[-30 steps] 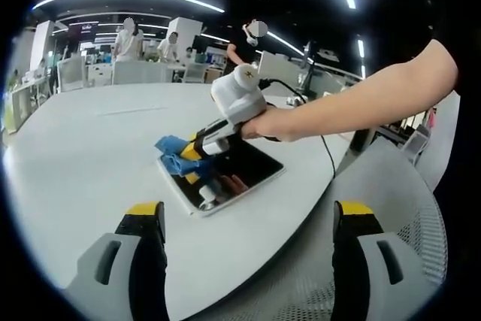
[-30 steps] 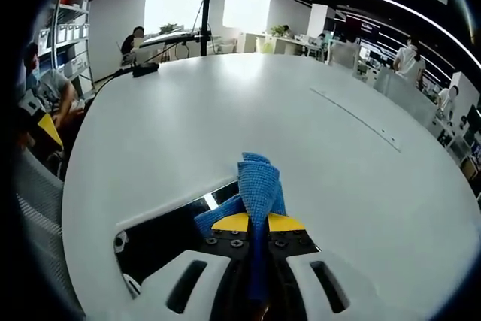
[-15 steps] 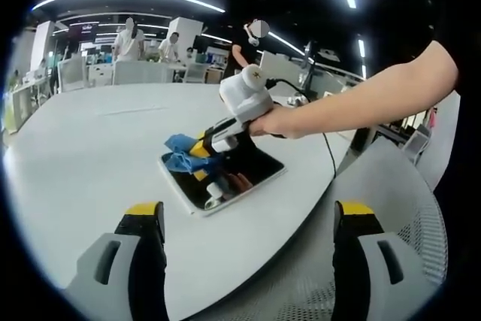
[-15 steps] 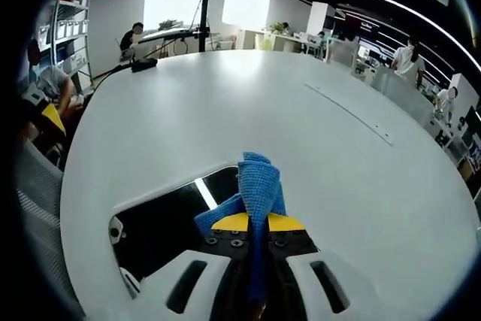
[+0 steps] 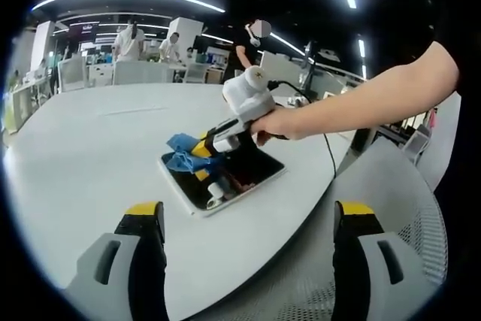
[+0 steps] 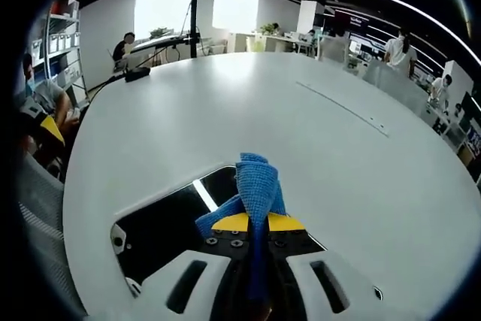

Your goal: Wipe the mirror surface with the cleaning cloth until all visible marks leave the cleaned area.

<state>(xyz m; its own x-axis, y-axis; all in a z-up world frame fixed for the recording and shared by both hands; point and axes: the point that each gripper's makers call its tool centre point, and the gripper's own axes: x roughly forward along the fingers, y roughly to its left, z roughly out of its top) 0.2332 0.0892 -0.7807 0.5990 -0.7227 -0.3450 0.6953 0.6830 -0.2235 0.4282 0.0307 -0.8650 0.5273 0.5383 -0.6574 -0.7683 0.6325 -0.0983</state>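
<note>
A flat rectangular mirror (image 5: 248, 178) (image 6: 161, 219) with a white rim lies on the white round table (image 5: 83, 148) (image 6: 225, 103). My right gripper (image 5: 201, 149) (image 6: 255, 222) is shut on the blue cleaning cloth (image 5: 180, 154) (image 6: 257, 186), which it presses on the mirror's far end. A bare arm (image 5: 368, 95) reaches in from the right and holds that gripper. My left gripper (image 5: 248, 219) hangs open near the table's front edge, short of the mirror, with nothing between its jaws.
A grey mesh chair (image 5: 376, 208) stands at the right beside the table. A black cable (image 5: 328, 157) runs off the table's edge. Desks, chairs and people (image 5: 128, 41) fill the background. A seated person (image 6: 45, 99) is at the left.
The right gripper and cloth have slid a little along the mirror, towards the right of the left gripper view. More dark mirror surface now shows in the right gripper view. The left gripper has stayed put.
</note>
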